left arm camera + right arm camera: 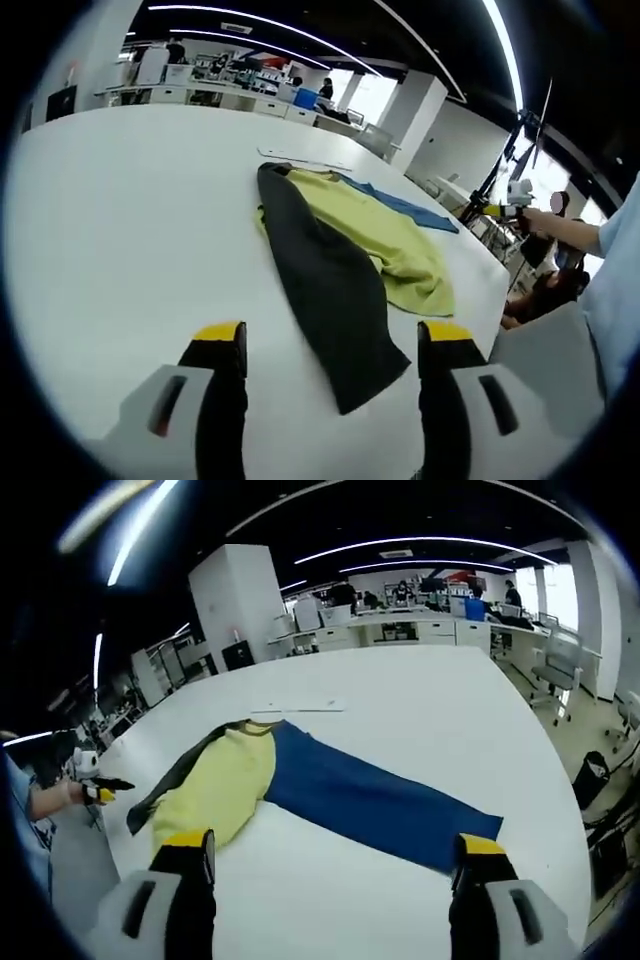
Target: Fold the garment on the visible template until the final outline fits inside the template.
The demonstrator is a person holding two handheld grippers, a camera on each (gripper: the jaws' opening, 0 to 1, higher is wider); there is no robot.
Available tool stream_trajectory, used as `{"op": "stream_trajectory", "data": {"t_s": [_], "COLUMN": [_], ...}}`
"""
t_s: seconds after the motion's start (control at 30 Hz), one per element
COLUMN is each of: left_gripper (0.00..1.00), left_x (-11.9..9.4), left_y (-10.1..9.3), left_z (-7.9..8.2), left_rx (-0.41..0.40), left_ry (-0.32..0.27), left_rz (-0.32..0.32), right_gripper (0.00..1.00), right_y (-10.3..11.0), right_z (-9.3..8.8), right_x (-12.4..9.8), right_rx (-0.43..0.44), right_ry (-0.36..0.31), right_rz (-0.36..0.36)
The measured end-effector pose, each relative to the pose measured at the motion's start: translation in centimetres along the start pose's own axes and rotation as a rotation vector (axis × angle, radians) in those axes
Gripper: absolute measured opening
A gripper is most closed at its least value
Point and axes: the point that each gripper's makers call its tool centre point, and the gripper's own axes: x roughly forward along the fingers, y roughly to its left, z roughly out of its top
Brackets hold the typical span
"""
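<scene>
Yellow, blue and dark grey: that's one garment (pixel 290 780) you've got, a single piece with a yellow body, a blue sleeve (pixel 385 805) running to the lower right of the right gripper view and a dark sleeve (pixel 325 290) running down the middle of the left gripper view. It's lying flat and spread out on the white table (pixel 130 220), not folded at all yet. One thin pale sheet (pixel 298 708) sits on the table just past the collar, near the centre of the right gripper view; can't tell if that's your template. Your left gripper (pixel 333 350) has its jaws wide apart with nothing in them, and the tip of the dark sleeve lies on the table between them. Your right gripper (pixel 335 855) is spread wide too, holding nothing, with the blue sleeve's end just beside its right jaw. The room is a big open office: white columns, strip lights on a dark ceiling, desks and a few people along the top of both frames. No bins or trays on the table.
</scene>
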Motion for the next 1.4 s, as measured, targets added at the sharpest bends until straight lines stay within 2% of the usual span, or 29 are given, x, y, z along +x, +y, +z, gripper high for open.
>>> {"op": "stream_trajectory", "data": {"t_s": [0.27,0.37,0.47,0.5,0.57,0.73,0.97,1.07,1.2,1.4], "left_gripper": [0.53,0.48,0.41,0.38,0.34,0.25,0.09,0.00,0.00,0.00], "left_x": [-0.7,-0.7,-0.5,-0.3,-0.1,0.3,0.7,0.7,0.1,-1.7], "left_y": [-0.8,-1.1,-1.1,-1.0,-1.3,-1.8,-1.4,-1.0,-0.5,0.2], "left_z": [-3.5,-4.3,-5.2,-4.9,-5.0,-5.2,-5.6,-5.7,-4.6,-2.2], "left_rx": [-0.037,-0.048,-0.057,-0.046,-0.074,-0.077,-0.120,-0.123,-0.154,-0.127], "left_ry": [0.078,0.100,0.142,0.126,0.135,0.141,0.140,0.151,0.111,0.071], "left_rz": [-0.026,-0.035,-0.046,-0.048,-0.056,-0.065,-0.066,-0.046,-0.013,-0.011], "right_gripper": [1.00,1.00,1.00,0.99,0.99,0.98,0.96,0.95,0.95,0.95], "right_y": [2.5,3.6,3.9,4.1,4.2,3.7,3.8,4.1,5.1,6.2], "right_z": [-0.2,-0.7,-1.5,-1.6,-1.6,-1.3,-2.0,-2.3,-2.1,-1.8], "right_x": [-0.4,-0.4,-0.3,-0.4,-0.5,-1.1,-1.7,-2.1,-3.1,-4.6], "right_rx": [-0.025,-0.016,-0.053,-0.058,-0.063,-0.066,-0.050,-0.047,-0.038,-0.039], "right_ry": [-0.026,-0.029,-0.004,-0.002,0.000,-0.022,-0.040,-0.047,-0.068,-0.090], "right_rz": [0.055,0.078,0.082,0.084,0.094,0.089,0.086,0.083,0.083,0.068]}}
